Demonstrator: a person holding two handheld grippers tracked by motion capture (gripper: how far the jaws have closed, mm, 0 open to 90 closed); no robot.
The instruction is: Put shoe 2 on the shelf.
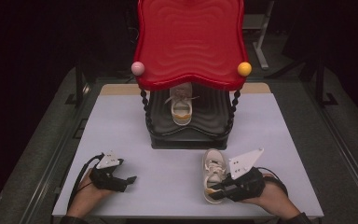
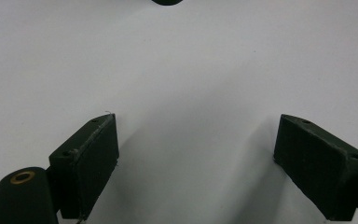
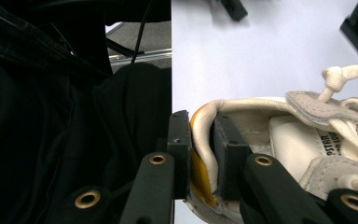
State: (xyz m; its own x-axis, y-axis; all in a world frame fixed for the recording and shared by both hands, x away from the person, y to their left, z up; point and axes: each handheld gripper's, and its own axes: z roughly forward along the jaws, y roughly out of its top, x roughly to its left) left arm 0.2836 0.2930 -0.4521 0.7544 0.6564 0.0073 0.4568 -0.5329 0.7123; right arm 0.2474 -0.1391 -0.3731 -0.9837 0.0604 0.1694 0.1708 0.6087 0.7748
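The right gripper (image 3: 200, 156) was clamped on the heel collar of a white shoe (image 1: 213, 173), one jaw inside the opening and one against the yellow heel patch outside, with the shoe lying on the near right of the table (image 1: 121, 126), toe pointing far. That bite looked thin: it held only the soft rim, so a lift could probably let the shoe swing toe-down or slip free, and a quick swing toward the rack might knock its laces or toe against the black lower shelf (image 1: 189, 128). A second shoe (image 1: 182, 105) already sat on that shelf under the red top tier (image 1: 189, 42), near the middle, so crowding it was another risk. The right hand (image 1: 272, 198) lay low at the near edge, the gripper pointing left into the heel. The left gripper (image 1: 130, 179) rested on the near left, jaws spread apart over bare table, its hand (image 1: 86, 196) behind it.
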